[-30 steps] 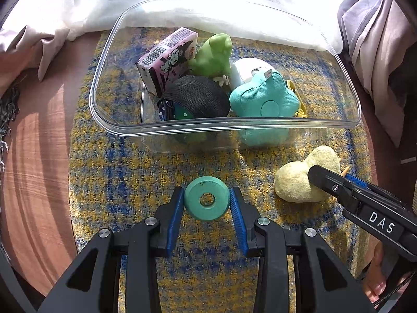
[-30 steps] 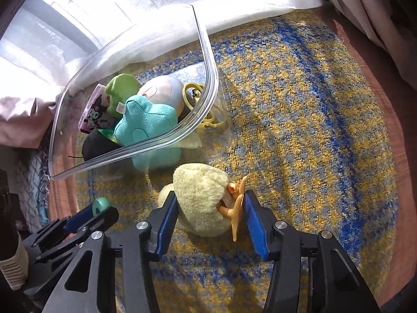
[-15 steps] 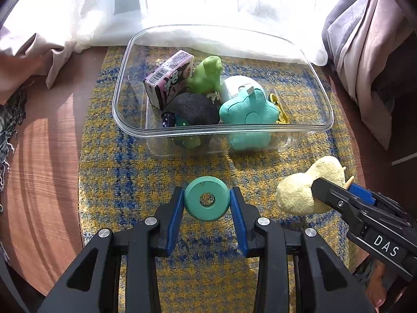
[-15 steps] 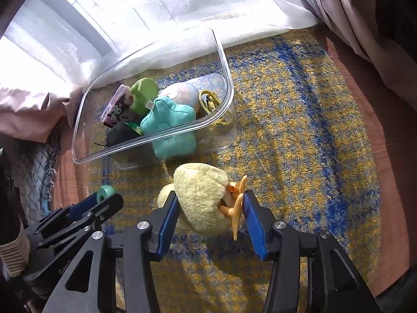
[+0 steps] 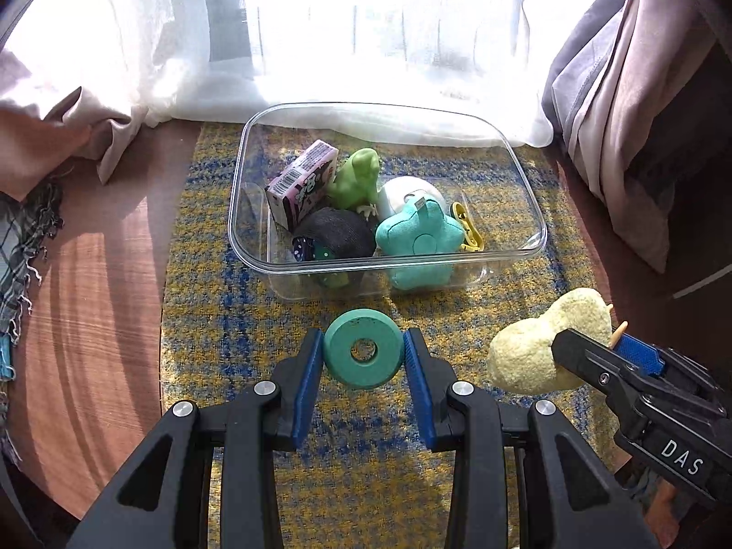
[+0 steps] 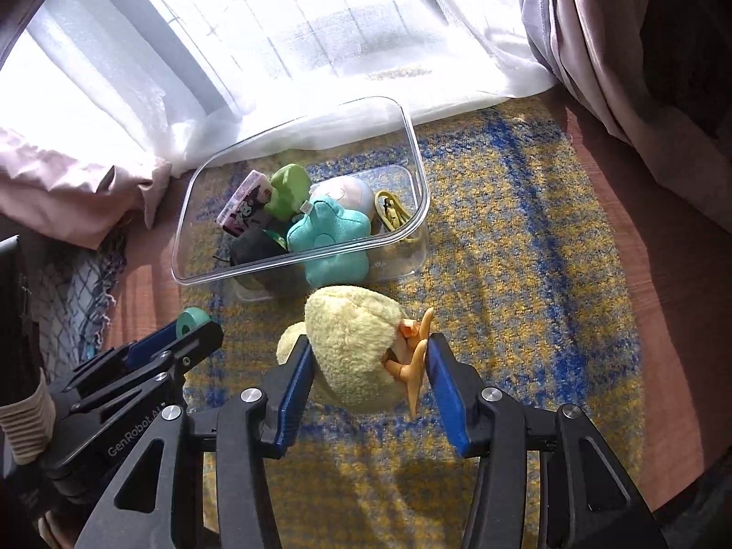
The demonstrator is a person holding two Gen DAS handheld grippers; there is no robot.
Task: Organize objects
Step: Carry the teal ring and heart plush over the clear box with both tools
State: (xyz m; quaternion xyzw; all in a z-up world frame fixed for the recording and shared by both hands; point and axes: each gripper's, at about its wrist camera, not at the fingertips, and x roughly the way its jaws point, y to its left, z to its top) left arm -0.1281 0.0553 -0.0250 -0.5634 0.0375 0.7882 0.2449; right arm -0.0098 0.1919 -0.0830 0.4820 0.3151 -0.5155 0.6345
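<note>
My left gripper point(image 5: 363, 357) is shut on a green ring point(image 5: 363, 348) and holds it above the mat, in front of the clear plastic bin point(image 5: 526, 183). My right gripper point(image 6: 368, 366) is shut on a yellow plush duck point(image 6: 354, 343) with orange feet, also held above the mat, to the right of the left gripper. The duck point(image 5: 540, 343) and ring point(image 6: 192, 319) each show in the other wrist view. The bin point(image 6: 414, 146) holds a teal plush star point(image 5: 416, 238), a black pouch point(image 5: 338, 233), a green toy point(image 5: 357, 178), a pink box point(image 5: 302, 183), a white ball and a yellow clip.
A yellow and blue woven mat point(image 5: 206, 320) covers a brown wooden table point(image 5: 91, 297). White sheer curtains point(image 5: 366, 23) hang behind the bin. Pinkish drapes point(image 5: 640, 91) hang at the right, and a plaid fringed cloth point(image 5: 18, 238) lies at the left edge.
Both grippers have pulled back and risen from the bin, each still holding its object. The bin now looks smaller and farther away.
</note>
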